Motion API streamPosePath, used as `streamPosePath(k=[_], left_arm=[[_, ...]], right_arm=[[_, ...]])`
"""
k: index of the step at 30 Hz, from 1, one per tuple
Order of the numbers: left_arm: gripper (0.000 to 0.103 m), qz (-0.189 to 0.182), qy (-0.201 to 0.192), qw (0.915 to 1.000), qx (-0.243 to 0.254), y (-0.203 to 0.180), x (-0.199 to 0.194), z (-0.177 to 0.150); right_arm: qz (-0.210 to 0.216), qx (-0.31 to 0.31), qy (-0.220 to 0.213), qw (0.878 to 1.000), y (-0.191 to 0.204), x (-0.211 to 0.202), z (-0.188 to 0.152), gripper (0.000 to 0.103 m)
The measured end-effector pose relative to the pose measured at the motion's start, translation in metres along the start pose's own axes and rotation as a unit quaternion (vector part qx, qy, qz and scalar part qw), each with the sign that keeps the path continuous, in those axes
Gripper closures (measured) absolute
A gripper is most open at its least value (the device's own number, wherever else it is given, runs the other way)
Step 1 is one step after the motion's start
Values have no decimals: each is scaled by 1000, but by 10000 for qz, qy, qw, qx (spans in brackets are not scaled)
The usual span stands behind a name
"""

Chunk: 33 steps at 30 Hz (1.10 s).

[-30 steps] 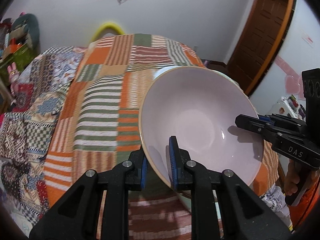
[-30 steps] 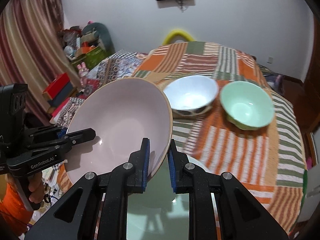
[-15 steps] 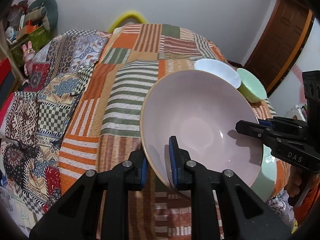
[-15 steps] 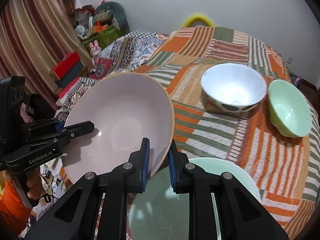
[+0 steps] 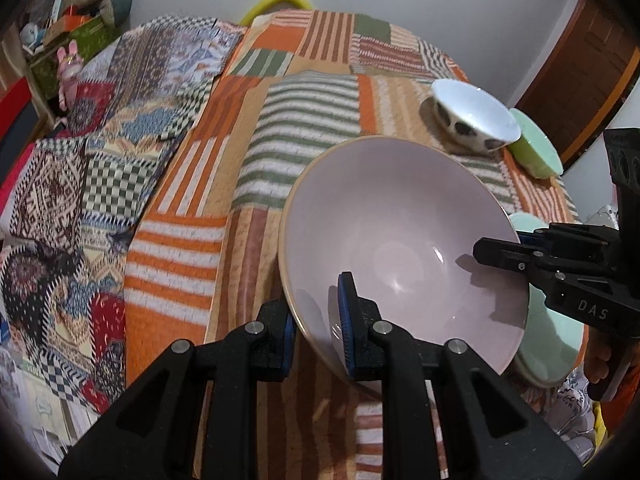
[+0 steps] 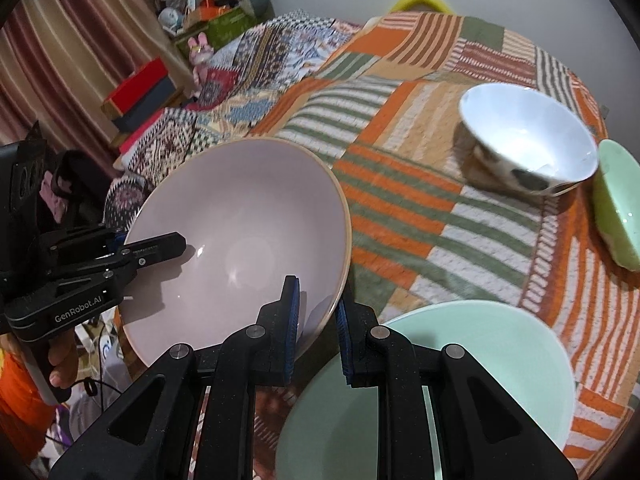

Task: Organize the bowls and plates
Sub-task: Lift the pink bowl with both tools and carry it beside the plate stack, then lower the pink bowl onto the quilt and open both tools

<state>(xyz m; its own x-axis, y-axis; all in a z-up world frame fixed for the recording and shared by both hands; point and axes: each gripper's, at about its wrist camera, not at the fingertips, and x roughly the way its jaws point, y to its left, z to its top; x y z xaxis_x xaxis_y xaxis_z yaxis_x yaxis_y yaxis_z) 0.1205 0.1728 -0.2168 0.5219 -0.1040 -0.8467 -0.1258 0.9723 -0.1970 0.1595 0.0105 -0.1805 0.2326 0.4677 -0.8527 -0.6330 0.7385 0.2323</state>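
A large pale pink bowl (image 5: 400,240) is held in the air between both grippers; it also shows in the right wrist view (image 6: 240,236). My left gripper (image 5: 316,320) is shut on its near rim. My right gripper (image 6: 316,316) is shut on the opposite rim. A large mint green bowl (image 6: 460,364) sits on the table just right of and below the pink bowl; its edge shows in the left wrist view (image 5: 560,340). A white bowl with dark spots (image 6: 528,140) and a small green bowl (image 6: 620,208) stand further back.
The table carries a striped orange, green and white patchwork cloth (image 5: 280,140). A patterned quilt (image 5: 80,160) lies to the left. Boxes and toys (image 6: 192,24) crowd the far left corner. A wooden door (image 5: 592,72) is at the right.
Both grippers have carried the pink bowl back and to the left, away from the white and green bowls. The mint bowl is now more exposed beside it. The grips are unchanged.
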Motion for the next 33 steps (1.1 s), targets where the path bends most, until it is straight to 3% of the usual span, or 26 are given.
streamPosePath(k=[9,19,25,33], left_arm=[[85,-25,196,9996,-225,13,14,-23],[84,216,216,9994,-170,14,15,-26],[77,432,-39,9989,-165,17,-7,-20],[53,493,-782,9956,169,-14,-53,11]], right_arm=[[38,-165,361,9992,7,18,-5,87],[83,-170,275,9994,5,11,-2,83],[12,-188,100,9998,3,-6,-5,76],[-194,-45,-597,9980,-17,-57,2,68]])
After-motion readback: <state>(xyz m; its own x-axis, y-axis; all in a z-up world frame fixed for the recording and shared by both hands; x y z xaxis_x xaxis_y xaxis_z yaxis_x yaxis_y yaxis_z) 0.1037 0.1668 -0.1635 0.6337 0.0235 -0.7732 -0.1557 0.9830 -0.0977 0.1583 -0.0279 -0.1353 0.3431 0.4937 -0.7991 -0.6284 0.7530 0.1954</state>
